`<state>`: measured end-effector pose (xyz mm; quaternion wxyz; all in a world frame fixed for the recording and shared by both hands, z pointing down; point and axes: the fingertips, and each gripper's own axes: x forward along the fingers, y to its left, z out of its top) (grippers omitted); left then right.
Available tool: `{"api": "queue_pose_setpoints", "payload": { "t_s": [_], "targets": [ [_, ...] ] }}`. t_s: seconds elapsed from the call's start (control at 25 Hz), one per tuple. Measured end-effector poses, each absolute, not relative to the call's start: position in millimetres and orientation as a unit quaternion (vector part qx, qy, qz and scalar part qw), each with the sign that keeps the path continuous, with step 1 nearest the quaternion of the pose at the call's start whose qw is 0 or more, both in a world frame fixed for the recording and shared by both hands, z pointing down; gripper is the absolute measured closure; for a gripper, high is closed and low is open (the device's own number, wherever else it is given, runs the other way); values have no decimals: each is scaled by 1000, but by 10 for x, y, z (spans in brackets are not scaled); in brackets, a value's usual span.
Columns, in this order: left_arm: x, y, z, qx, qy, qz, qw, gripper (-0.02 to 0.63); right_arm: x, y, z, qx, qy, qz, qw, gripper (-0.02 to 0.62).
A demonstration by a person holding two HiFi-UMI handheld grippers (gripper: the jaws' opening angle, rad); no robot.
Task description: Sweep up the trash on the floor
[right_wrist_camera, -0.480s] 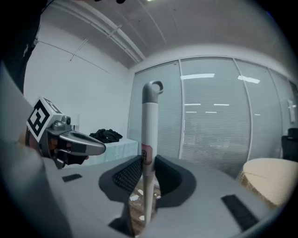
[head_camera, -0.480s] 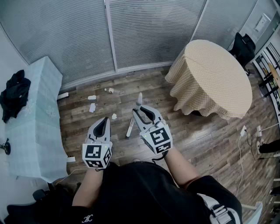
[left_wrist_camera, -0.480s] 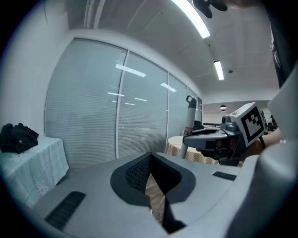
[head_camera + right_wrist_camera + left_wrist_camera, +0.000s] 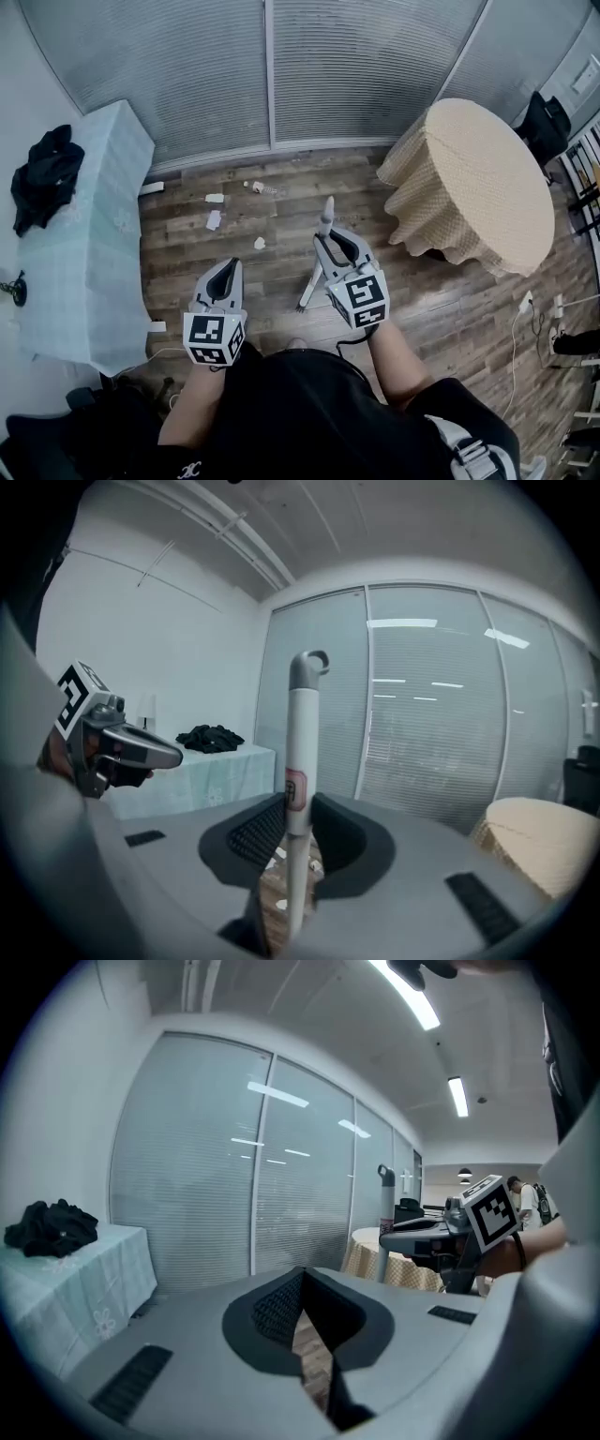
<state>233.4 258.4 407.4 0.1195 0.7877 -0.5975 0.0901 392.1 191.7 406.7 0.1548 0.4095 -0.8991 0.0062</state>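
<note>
My right gripper [image 4: 326, 238] is shut on a grey-white broom handle [image 4: 314, 272] that slants down to the wooden floor in front of me. In the right gripper view the handle [image 4: 300, 752] stands upright between the jaws, its hooked cap on top. My left gripper [image 4: 229, 268] hangs to the left of it, shut with nothing held; its jaws [image 4: 302, 1281] meet in the left gripper view. Trash lies ahead on the floor: white paper scraps [image 4: 214, 220], a smaller scrap [image 4: 260, 243] and a small bottle [image 4: 255, 187] near the glass wall.
A round table with a beige cloth [image 4: 487, 178] stands at the right. A table with a pale blue cloth [image 4: 84, 244] lines the left, with a black garment [image 4: 47, 173] on it. Blinds cover the glass wall behind. Cables [image 4: 525, 305] lie at the right.
The head view has turned slightly, so tables, trash and both grippers sit further right in frame. The right gripper still holds the handle; the left stays shut.
</note>
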Motion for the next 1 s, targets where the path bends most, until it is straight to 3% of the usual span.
{"api": "queue_pose_setpoints", "payload": {
  "t_s": [0.64,1.0],
  "targets": [
    [1087,2203,4212,784,-592,60,180,611,3433,1726,4197,478,-857,37,191,497],
    [306,2113,4229,805,-565,60,171,611,2795,1593,4191,520,-829,24,203,497]
  ]
}}
